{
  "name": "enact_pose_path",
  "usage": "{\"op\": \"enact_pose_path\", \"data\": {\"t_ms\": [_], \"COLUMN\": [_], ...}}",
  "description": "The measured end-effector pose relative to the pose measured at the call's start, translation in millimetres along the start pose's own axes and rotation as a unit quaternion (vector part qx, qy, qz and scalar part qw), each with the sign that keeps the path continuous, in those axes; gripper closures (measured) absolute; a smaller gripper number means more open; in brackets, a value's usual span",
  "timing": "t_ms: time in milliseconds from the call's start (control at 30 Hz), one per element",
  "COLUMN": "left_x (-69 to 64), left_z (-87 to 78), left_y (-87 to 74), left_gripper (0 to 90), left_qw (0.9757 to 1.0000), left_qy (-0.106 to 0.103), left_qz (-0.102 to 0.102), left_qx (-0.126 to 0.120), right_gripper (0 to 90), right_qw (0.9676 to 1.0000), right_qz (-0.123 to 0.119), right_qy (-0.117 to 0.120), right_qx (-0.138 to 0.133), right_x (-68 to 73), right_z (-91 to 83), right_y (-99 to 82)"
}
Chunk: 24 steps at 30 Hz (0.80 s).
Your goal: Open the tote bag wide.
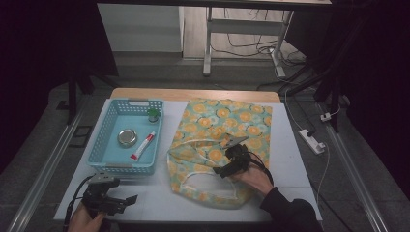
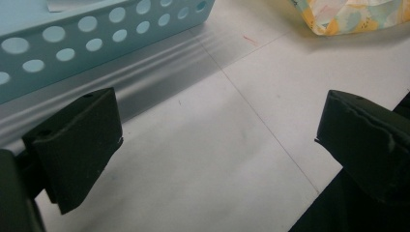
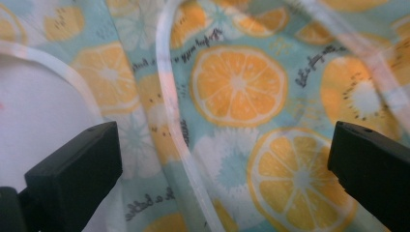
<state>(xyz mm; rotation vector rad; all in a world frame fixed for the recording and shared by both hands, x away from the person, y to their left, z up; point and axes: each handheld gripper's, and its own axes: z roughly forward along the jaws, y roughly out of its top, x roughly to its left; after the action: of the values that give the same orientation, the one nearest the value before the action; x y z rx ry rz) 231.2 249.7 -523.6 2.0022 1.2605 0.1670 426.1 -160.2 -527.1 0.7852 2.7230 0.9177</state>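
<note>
A cloth bag [image 1: 227,125] printed with orange slices lies flat on the right half of the white table [image 1: 290,159]. My right gripper [image 1: 223,169] hovers just over its near part, jaws open, nothing gripped. In the right gripper view the bag's fabric [image 3: 237,87] and a pale handle strap [image 3: 167,96] pass below the right gripper [image 3: 225,159]. My left gripper [image 1: 128,200] rests low at the near left corner, open and empty. The left gripper [image 2: 217,140] looks over bare table, the blue basket [image 2: 72,43] just ahead and the bag's corner [image 2: 348,17] farther off.
The blue perforated basket [image 1: 104,130] at the left holds a round tin [image 1: 126,137], a white tube with a red cap [image 1: 143,146] and a small green item [image 1: 153,114]. A power strip [image 1: 312,140] and cables lie on the floor to the right.
</note>
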Motion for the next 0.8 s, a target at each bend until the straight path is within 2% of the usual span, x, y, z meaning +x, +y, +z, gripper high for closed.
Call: {"op": "enact_pose_path", "data": {"t_ms": [67, 167, 267, 400, 567, 800], "left_x": [0.0, -0.1, -0.3, -0.6, -0.7, -0.6], "left_z": [0.0, 0.1, 0.2, 0.5, 0.5, 0.6], "left_y": [0.0, 0.2, 0.3, 0.3, 0.3, 0.4], "left_gripper": [2.7, 2.8, 2.9, 2.9, 3.0, 3.1], "left_qw": [1.0, 1.0, 1.0, 1.0, 1.0, 1.0], "left_qy": [0.0, 0.0, 0.0, 0.001, 0.0, 0.0], "left_qz": [0.0, 0.001, 0.003, 0.003, 0.004, 0.004], "left_qx": [0.0, 0.002, 0.003, 0.003, 0.003, 0.004], "right_gripper": [0.0, 2.2, 15.7, 38.3, 58.7, 87.0], "right_qw": [0.9998, 0.9996, 0.9993, 0.9987, 0.9979, 0.998], "right_qz": [-0.018, -0.026, -0.036, -0.049, -0.062, -0.061], "right_qy": [-0.013, -0.013, -0.005, 0.005, 0.016, 0.012], "right_qx": [-0.001, 0.001, 0.0, -0.008, -0.003, 0.004], "right_x": [1.0, 1.3, 0.0, 0.6, 3.9, 4.9], "right_z": [2.0, 1.4, -2.8, -7.6, -9.9, -11.2], "right_y": [-1.6, -2.1, -1.3, -1.2, 0.7, 2.4]}}
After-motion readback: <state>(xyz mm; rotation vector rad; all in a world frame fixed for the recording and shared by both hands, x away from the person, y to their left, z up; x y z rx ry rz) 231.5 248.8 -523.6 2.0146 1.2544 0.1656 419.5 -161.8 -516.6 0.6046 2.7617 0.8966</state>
